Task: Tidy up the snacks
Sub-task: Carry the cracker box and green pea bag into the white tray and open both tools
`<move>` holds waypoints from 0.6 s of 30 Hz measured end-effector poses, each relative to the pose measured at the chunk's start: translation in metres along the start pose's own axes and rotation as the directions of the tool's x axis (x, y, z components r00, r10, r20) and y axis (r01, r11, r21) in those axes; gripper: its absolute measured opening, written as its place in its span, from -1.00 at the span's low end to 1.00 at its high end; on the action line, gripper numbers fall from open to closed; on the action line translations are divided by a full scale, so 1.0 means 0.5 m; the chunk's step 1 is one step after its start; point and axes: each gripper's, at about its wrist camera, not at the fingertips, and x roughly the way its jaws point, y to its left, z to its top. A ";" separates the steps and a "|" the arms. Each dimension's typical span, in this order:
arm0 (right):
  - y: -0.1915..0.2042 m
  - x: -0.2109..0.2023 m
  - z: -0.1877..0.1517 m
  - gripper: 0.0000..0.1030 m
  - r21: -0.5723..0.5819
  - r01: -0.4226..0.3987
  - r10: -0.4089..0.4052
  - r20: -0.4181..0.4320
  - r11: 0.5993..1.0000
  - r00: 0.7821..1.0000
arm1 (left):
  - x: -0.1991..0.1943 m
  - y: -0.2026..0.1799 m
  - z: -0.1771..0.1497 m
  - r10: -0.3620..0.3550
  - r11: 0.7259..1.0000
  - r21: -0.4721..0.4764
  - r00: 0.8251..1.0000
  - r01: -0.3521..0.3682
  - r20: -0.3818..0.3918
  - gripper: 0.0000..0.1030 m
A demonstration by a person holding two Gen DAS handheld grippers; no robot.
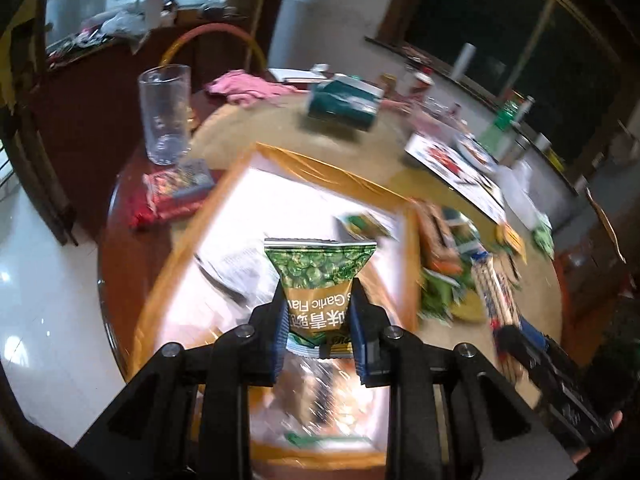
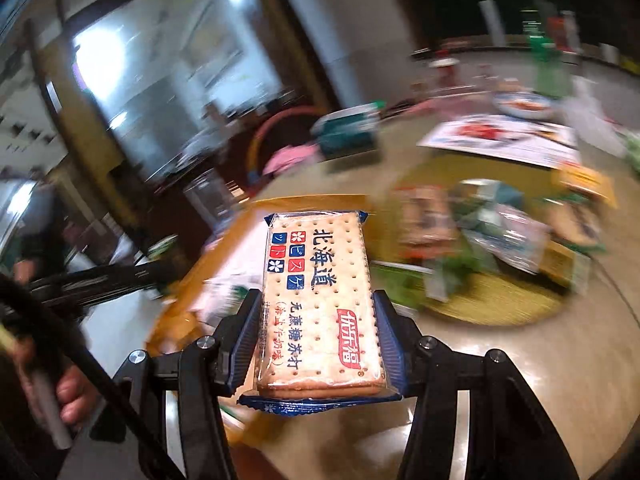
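My left gripper [image 1: 319,300] is shut on a green garlic-flavour pea packet [image 1: 318,280] and holds it above a cardboard box [image 1: 320,168] lined with white paper. A small green packet [image 1: 366,224] lies in the box. My right gripper [image 2: 316,304] is shut on a soda cracker packet [image 2: 318,300] with blue ends and holds it over the table, near the same box [image 2: 240,224]. A heap of loose snack packets [image 1: 456,260] lies right of the box; it also shows in the right wrist view [image 2: 492,224].
On the round table stand a glass [image 1: 164,112], a red snack packet [image 1: 172,196], a dark green tissue box [image 1: 344,104], a pink cloth [image 1: 248,88] and a printed sheet [image 1: 456,168]. The right gripper's body [image 1: 552,376] is at lower right.
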 end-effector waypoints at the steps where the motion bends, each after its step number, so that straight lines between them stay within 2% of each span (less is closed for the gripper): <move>1: 0.022 0.029 0.015 0.06 -0.021 -0.009 0.009 -0.020 1.000 1.000 | 0.014 0.020 0.020 -0.008 1.000 -0.015 1.000 0.008 -0.002 -0.45; 4: 0.071 0.114 0.056 0.06 -0.077 0.002 -0.007 -0.063 0.997 0.998 | 0.058 0.055 0.060 -0.015 1.000 -0.026 0.999 0.014 -0.032 -0.45; 9: 0.099 0.260 0.100 0.06 -0.089 0.010 -0.026 -0.174 0.996 0.984 | 0.141 0.093 0.109 -0.041 0.998 -0.045 0.994 0.037 -0.099 -0.44; 12: 0.105 0.330 0.114 0.06 -0.098 0.028 -0.049 -0.227 0.995 0.973 | 0.191 0.099 0.122 -0.006 1.000 -0.021 0.990 0.003 -0.143 -0.44; 18: 0.095 0.386 0.094 0.07 -0.098 0.095 -0.120 -0.298 0.991 0.947 | 0.257 0.113 0.122 0.029 0.999 -0.022 0.975 -0.035 -0.221 -0.44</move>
